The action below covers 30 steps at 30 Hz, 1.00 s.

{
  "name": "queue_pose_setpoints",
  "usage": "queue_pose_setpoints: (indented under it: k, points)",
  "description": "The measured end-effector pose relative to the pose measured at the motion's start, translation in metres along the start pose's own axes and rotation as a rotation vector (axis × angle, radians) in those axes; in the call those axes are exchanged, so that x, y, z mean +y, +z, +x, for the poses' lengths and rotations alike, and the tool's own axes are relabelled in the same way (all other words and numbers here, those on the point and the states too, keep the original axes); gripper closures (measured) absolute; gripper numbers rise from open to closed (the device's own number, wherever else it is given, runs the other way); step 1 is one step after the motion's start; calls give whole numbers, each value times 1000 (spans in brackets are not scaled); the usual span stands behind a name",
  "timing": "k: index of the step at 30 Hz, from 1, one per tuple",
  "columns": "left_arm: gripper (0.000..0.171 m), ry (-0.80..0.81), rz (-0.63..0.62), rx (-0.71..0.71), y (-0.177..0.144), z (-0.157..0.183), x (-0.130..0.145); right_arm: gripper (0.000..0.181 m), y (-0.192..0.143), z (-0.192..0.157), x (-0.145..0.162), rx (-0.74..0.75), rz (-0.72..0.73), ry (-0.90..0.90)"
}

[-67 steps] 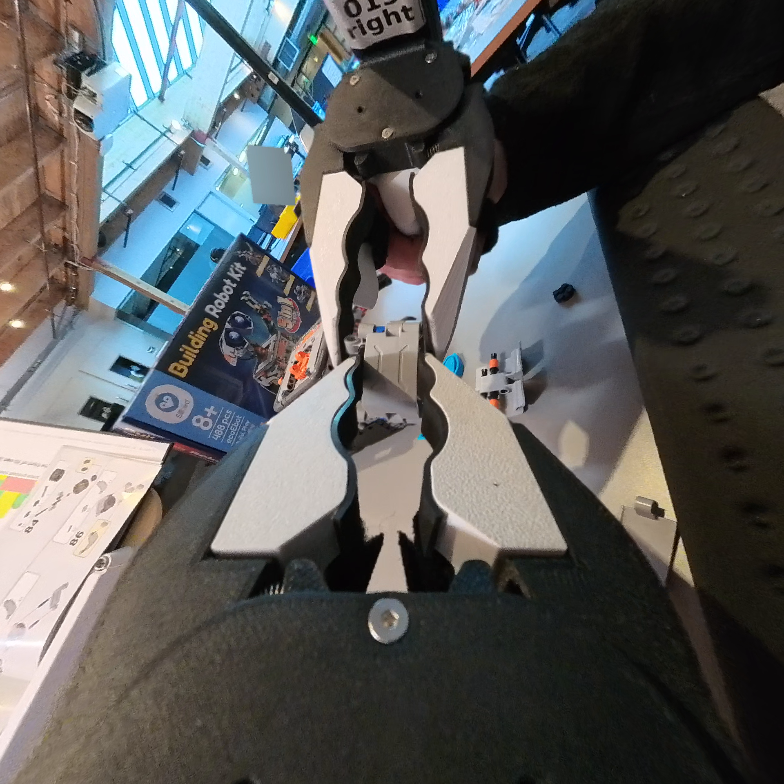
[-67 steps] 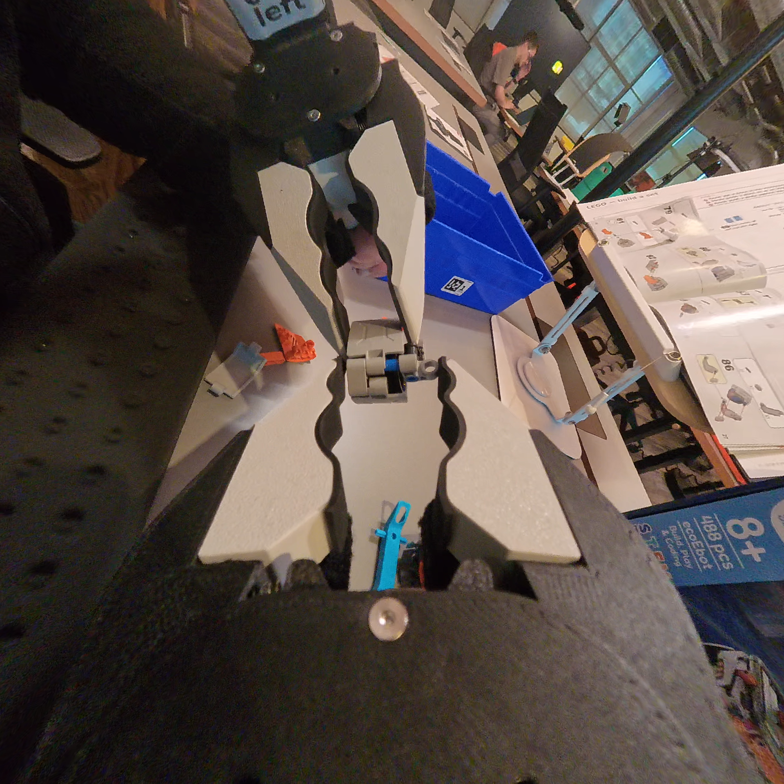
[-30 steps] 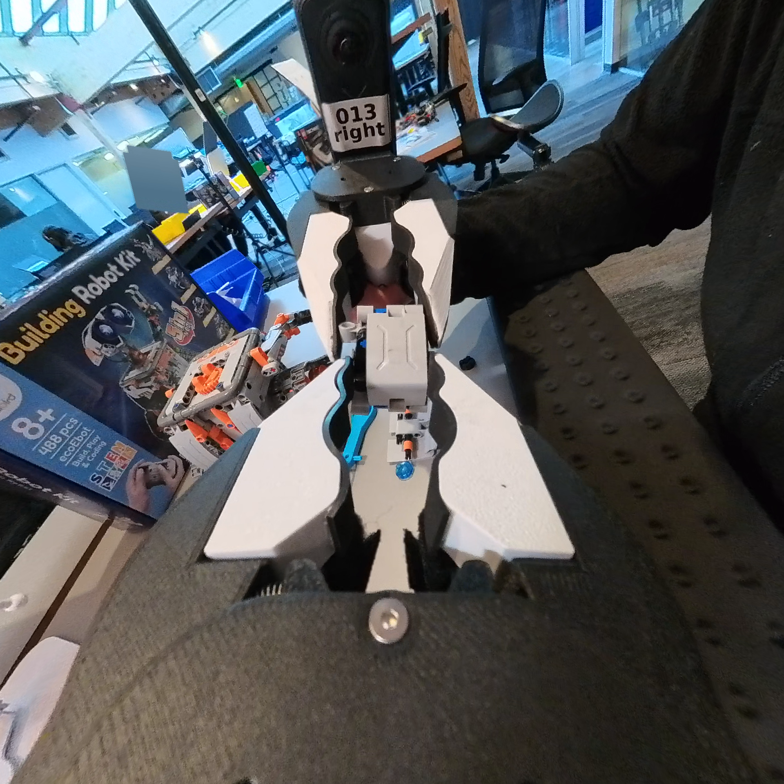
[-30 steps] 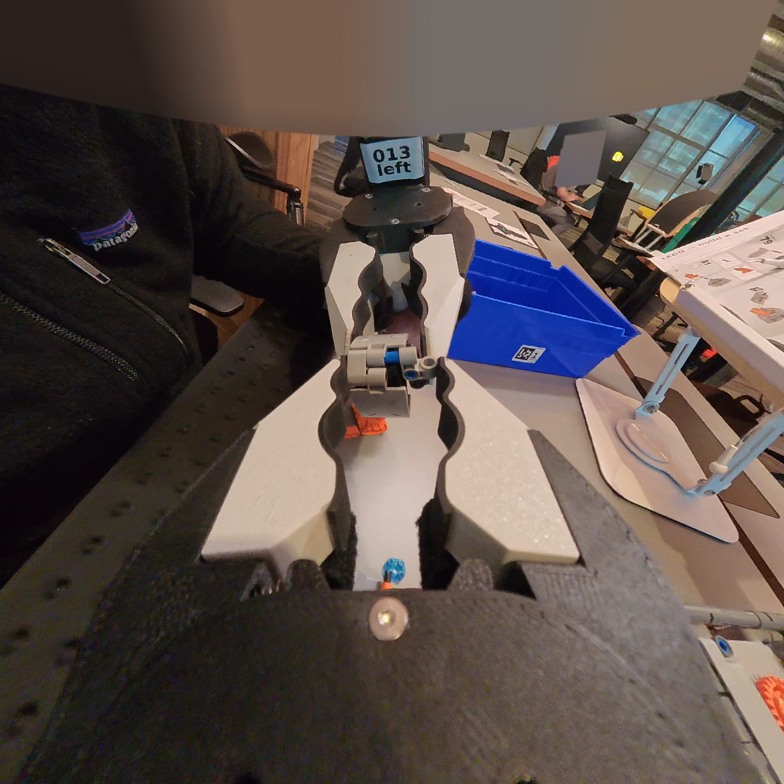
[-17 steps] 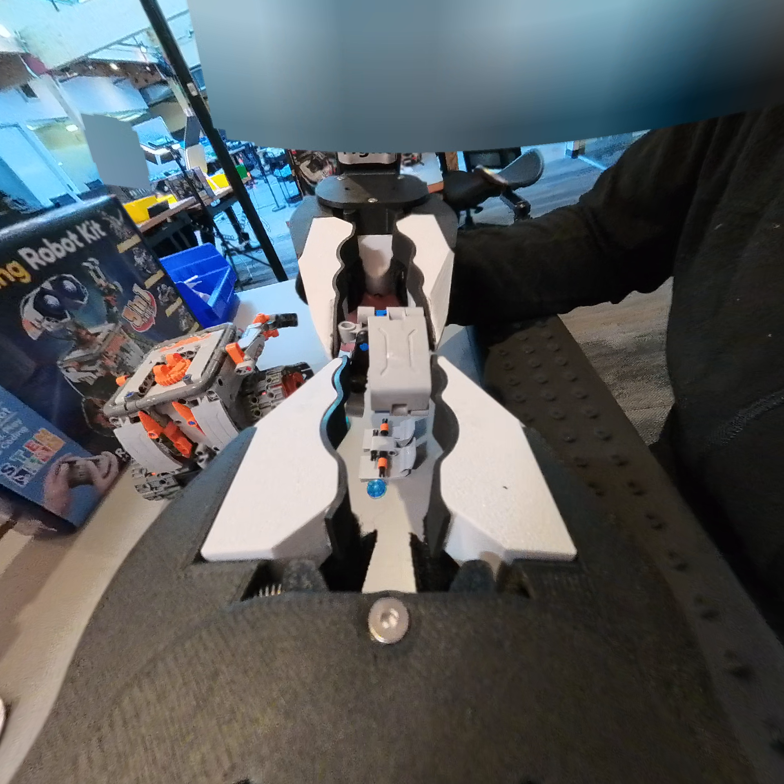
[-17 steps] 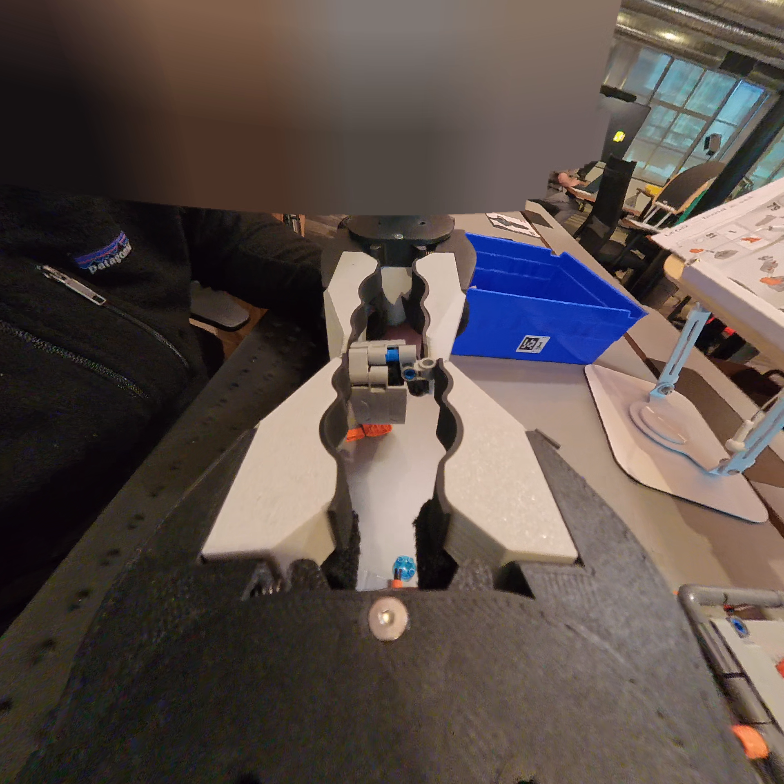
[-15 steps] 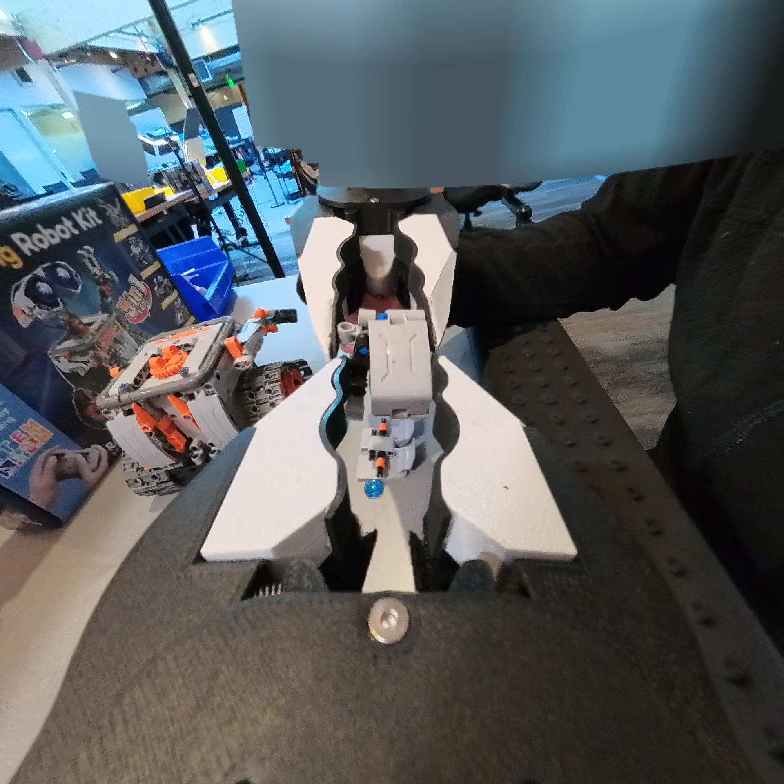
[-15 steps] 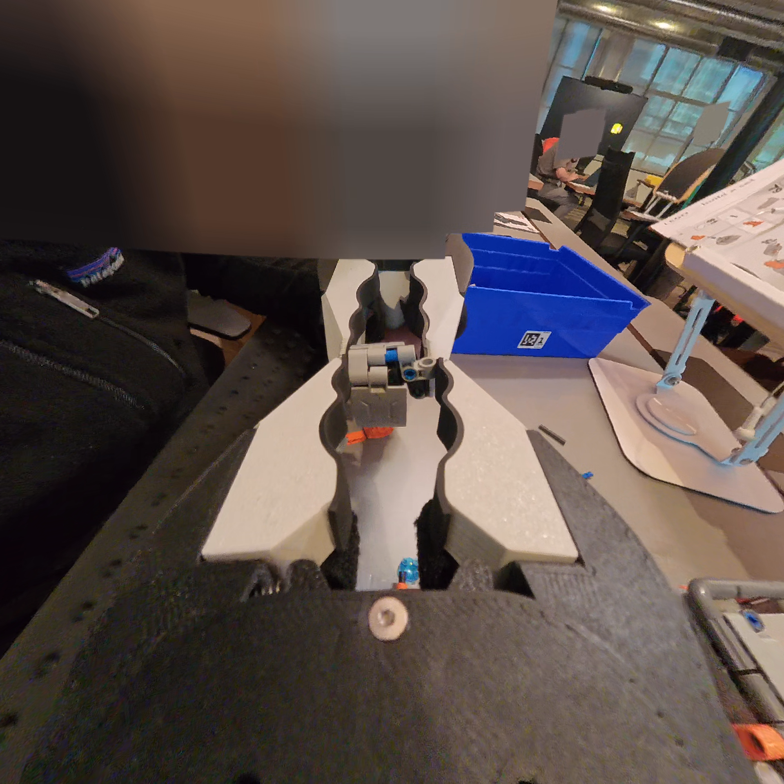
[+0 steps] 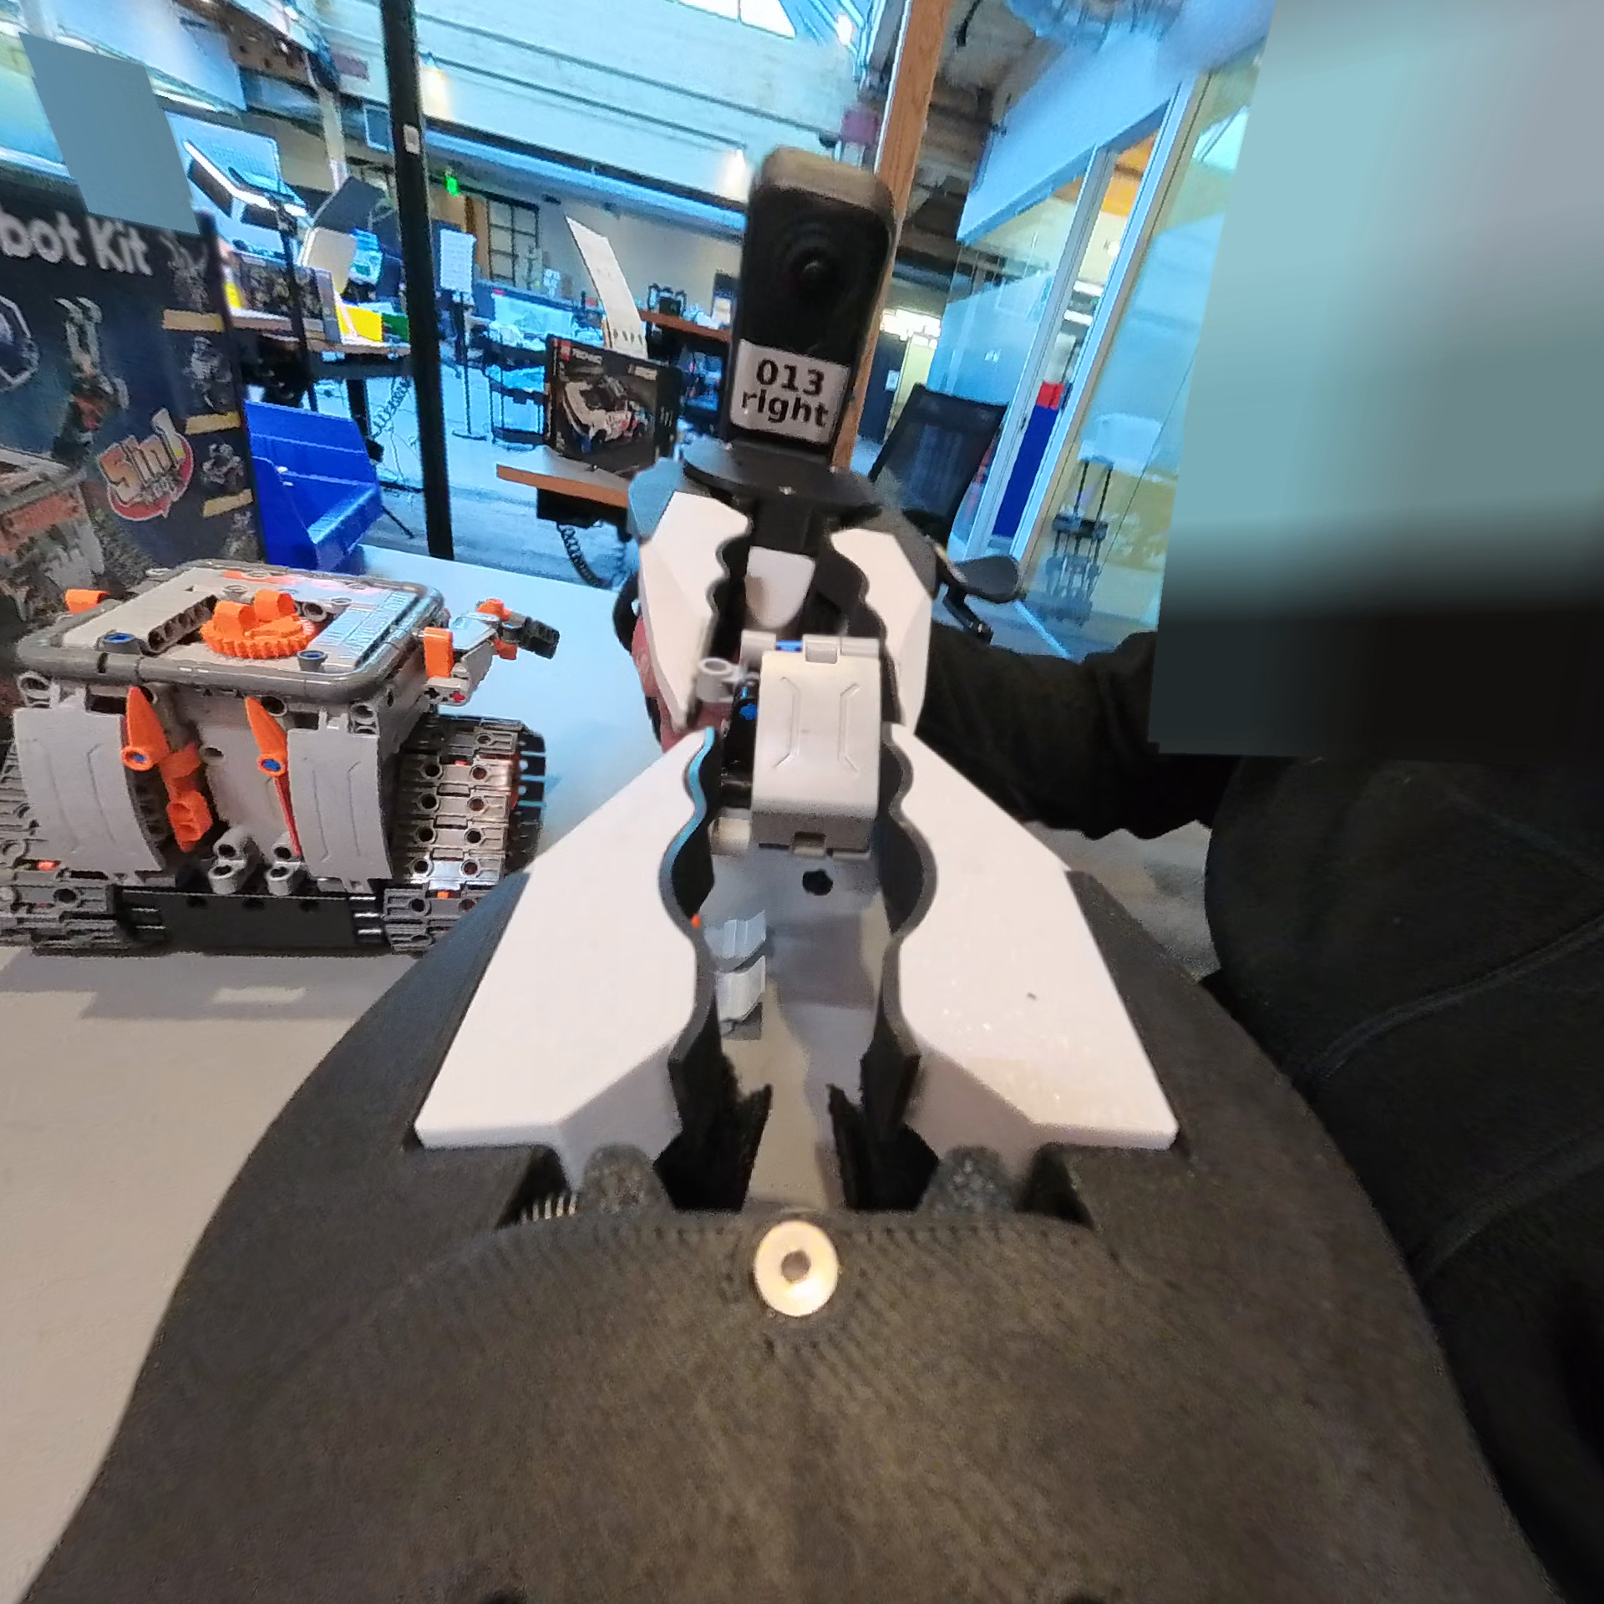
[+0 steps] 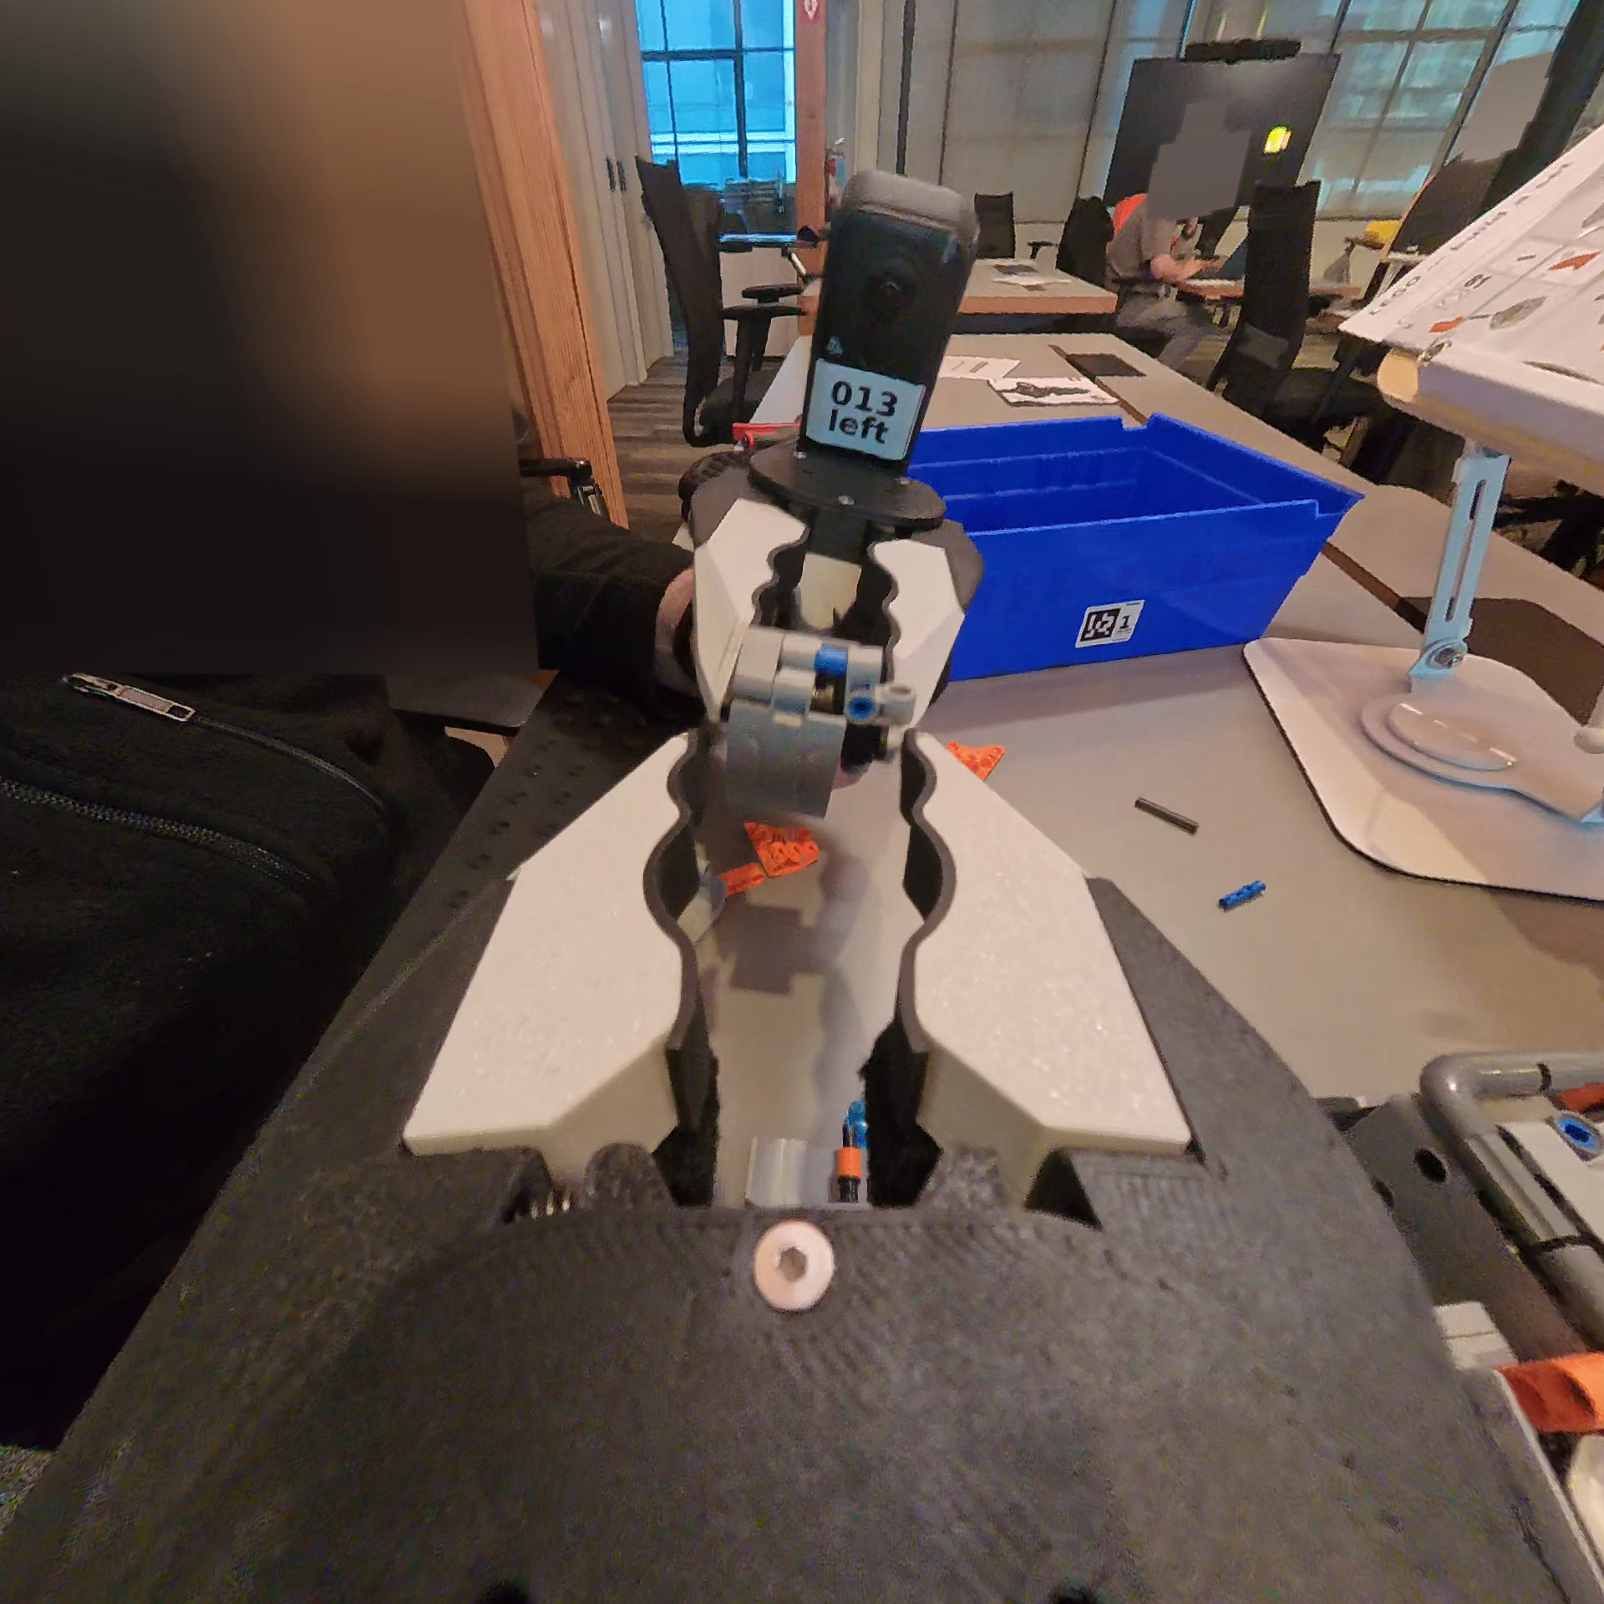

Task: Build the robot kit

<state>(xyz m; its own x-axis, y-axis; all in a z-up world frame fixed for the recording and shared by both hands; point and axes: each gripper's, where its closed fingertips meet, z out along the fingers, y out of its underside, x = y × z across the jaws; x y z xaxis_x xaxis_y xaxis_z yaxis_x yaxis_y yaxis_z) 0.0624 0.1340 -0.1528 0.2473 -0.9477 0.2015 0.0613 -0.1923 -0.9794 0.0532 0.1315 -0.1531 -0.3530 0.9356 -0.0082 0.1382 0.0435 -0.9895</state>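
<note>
Grey brick assembly (image 9: 811, 746) gripped; tracked model (image 9: 252, 764) left, blue bin (image 10: 1128, 555) behind

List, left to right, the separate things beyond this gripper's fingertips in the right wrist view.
grey brick assembly → black pin → blue pin → white stand base

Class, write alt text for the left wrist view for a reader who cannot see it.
The left gripper and the facing right gripper both close on a grey brick assembly above a white table. A grey and orange tracked model stands to the left, before a dark printed box.
</note>
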Motion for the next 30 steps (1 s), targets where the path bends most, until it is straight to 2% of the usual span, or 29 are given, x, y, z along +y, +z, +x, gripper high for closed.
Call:
queue_pose_setpoints:
  k: [2, 5, 15, 22, 30]
  points:
    - [139, -18, 20, -14, -3, -4, -3, 141, 2, 0, 2, 0, -12, 1]
    - [138, -8, 12, -19, -1, -3, -1, 157, 1, 0, 0, 2, 1, -14]
    - [140, 18, 9, -39, -2, -5, -1, 158, 1, 1, 2, 24, -23, -30]
    - [140, -33, 3, 3, 1, 0, 1, 158, -2, -3, 2, -3, -40, -55]
    - [139, -76, 25, 8, 3, -1, -2, 159, -5, -1, -3, -32, 8, 46]
